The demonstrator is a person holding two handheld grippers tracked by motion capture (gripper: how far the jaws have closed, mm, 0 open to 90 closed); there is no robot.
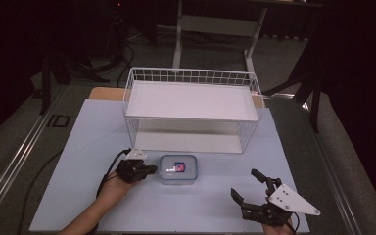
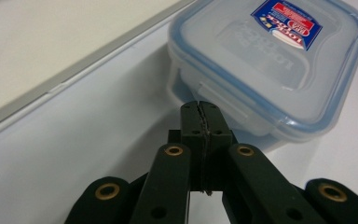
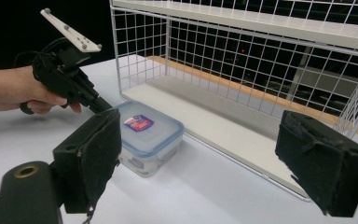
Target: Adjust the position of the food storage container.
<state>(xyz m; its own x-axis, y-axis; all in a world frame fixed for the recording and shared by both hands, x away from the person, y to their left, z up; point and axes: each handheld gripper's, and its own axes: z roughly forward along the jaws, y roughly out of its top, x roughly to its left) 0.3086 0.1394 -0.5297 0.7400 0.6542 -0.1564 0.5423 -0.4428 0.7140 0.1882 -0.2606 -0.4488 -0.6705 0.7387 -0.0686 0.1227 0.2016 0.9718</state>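
Left gripper (image 2: 200,109), jaws closed on nothing, sits against the side latch of the blue-rimmed lidded food container (image 1: 177,169) in front of the white wire shelf rack (image 1: 191,110), right gripper (image 1: 254,188) wide open and idle nearby; off-centre push risks spinning the box.

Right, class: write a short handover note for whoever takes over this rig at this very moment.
Left gripper: shut, holding nothing, its tips at the side latch of the lidded plastic box.
Right gripper: open, holding nothing, off to the box's right.
The box sits on the table, lid on, in front of the white wire shelf.
Done: nothing moved yet, as far as one can tell.
Left: probably nudge or grasp the box, perhaps shelve it.
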